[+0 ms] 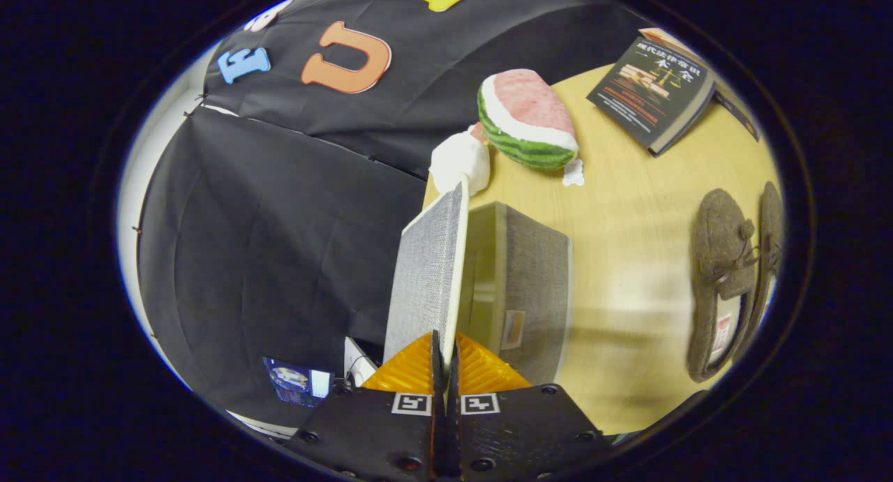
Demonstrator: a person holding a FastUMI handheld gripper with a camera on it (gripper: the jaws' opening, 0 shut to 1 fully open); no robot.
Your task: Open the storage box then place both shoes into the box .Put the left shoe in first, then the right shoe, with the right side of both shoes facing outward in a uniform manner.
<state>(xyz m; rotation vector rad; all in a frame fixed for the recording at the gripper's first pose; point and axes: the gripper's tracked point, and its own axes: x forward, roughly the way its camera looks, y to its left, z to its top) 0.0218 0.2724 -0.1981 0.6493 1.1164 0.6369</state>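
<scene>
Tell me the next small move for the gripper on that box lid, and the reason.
Probably swing the lid a little further back, then let go. The gripper is shut on the lid's edge, the lid stands raised beside the open storage box, and both shoes lie on the table, not yet picked up.

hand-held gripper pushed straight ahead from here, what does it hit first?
The hand-held gripper is already shut on the lid of the storage box, edge-on between its fingers. Going on just drives along the lid; depth beyond it is unclear.
</scene>
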